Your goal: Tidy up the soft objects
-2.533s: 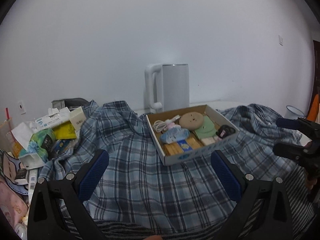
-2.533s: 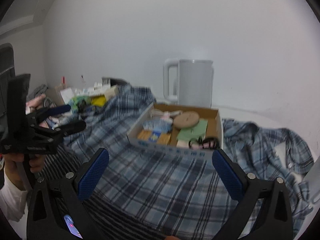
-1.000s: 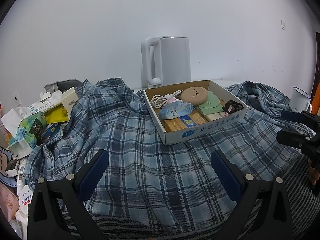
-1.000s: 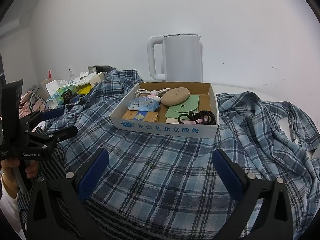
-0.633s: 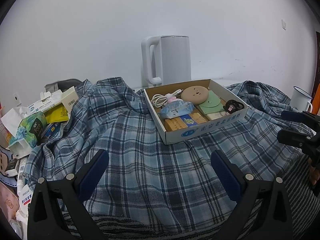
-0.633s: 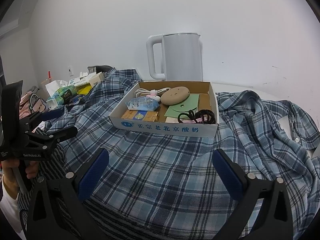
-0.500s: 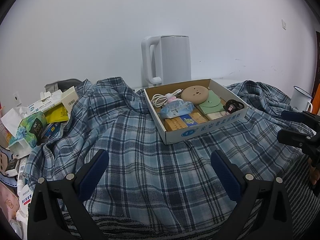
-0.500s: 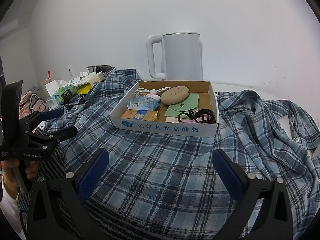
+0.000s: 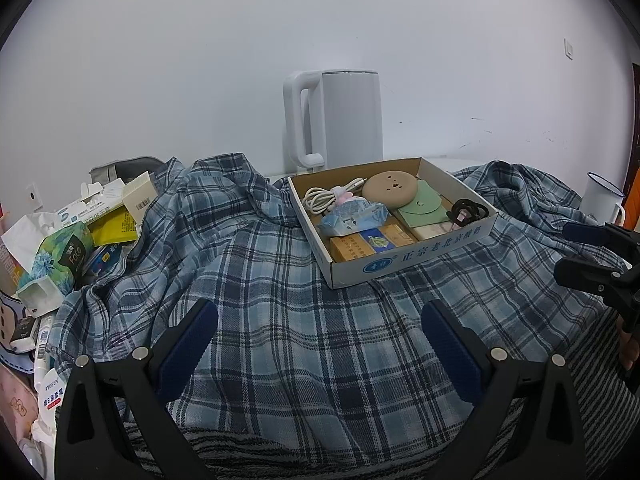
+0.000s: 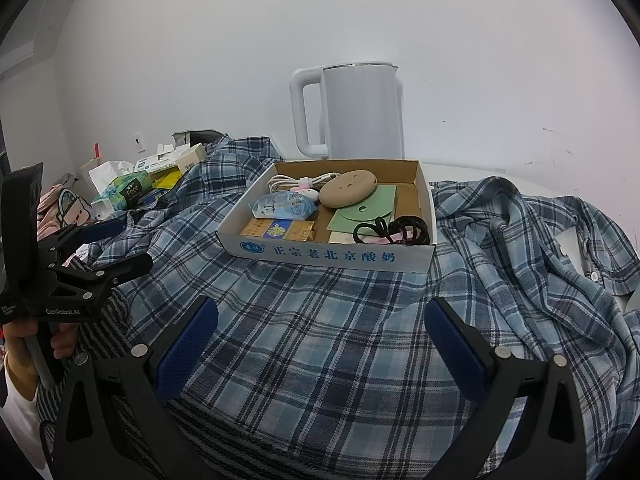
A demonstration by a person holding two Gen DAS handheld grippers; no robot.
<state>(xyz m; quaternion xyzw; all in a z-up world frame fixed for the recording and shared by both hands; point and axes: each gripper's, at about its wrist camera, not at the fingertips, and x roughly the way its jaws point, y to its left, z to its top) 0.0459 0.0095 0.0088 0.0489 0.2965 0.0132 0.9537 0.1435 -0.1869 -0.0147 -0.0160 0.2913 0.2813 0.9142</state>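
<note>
A blue plaid shirt (image 9: 280, 320) (image 10: 320, 320) lies spread and rumpled over the surface, over a grey striped cloth (image 9: 240, 452). On the shirt rests a shallow cardboard box (image 9: 416, 256) (image 10: 332, 256) filled with a cable, a round tan disc, packets and hair ties. My left gripper (image 9: 320, 344) is open low over the shirt's near part, nothing between its blue pads. My right gripper (image 10: 322, 340) is likewise open above the shirt, in front of the box. Each gripper shows at the side of the other's view, left gripper (image 10: 116, 244), right gripper (image 9: 580, 252).
A white electric kettle (image 9: 340, 120) (image 10: 356, 112) stands behind the box by the wall. Tissue packs, cartons and small packages (image 9: 68, 236) pile up at the left. A white enamel mug (image 9: 600, 200) sits at the far right. A hand (image 10: 24, 348) holds the left gripper's handle.
Over 2.5 s both grippers came closer to the shirt and box, which now look larger. In the last half second almost nothing moved. Both grippers stayed open.
</note>
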